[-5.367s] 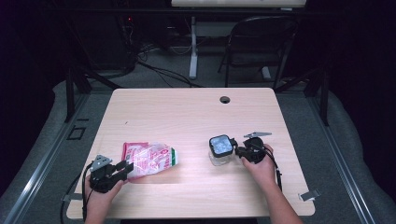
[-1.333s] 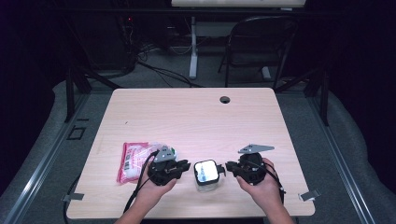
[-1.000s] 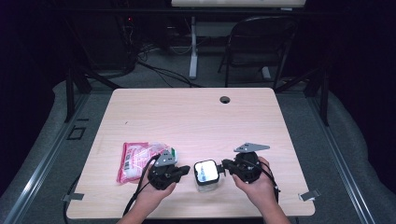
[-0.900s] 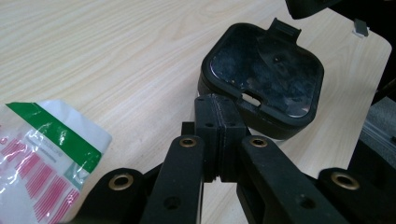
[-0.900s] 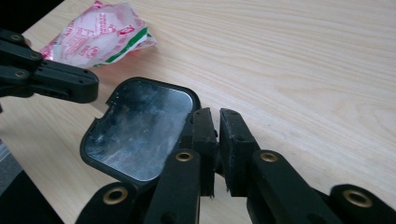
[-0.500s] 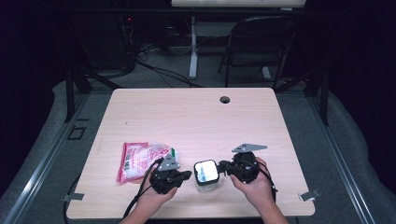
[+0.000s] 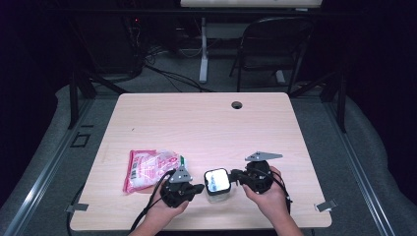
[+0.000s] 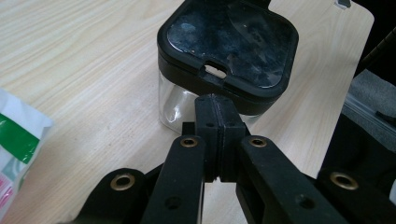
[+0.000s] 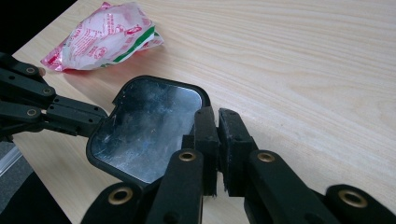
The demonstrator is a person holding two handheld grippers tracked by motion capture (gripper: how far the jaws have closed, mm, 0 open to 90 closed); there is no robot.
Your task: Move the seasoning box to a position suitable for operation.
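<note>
Dark room, grey carpet, a folding chair and a tangle of cables at twelve o'clock behind a pale wooden worktop with a small round hole near its far edge. At six o'clock on the worktop, close to the near edge, stands a clear square jar with a black lid, upright and closed. A red, white and green snack bag lies flat at about nine o'clock from the jar, a little apart from it.

Both hands flank the jar. The left claw comes in from nine o'clock; its jaws are pressed together with nothing between them, their tips right at the jar's wall just under the lid, by the lid's tab, seen best in the left gripper view. The right claw comes in from three o'clock, its jaws all but closed, a thin slit left and nothing gripped, tips at the lid's edge.

The step in hand looks like getting the lid open: one claw bracing the jar, the other working at the rim. The next move probably calls for a closed tip to catch under the tab and lever upward while the opposite claw keeps the jar from sliding or tipping on the smooth wood.
</note>
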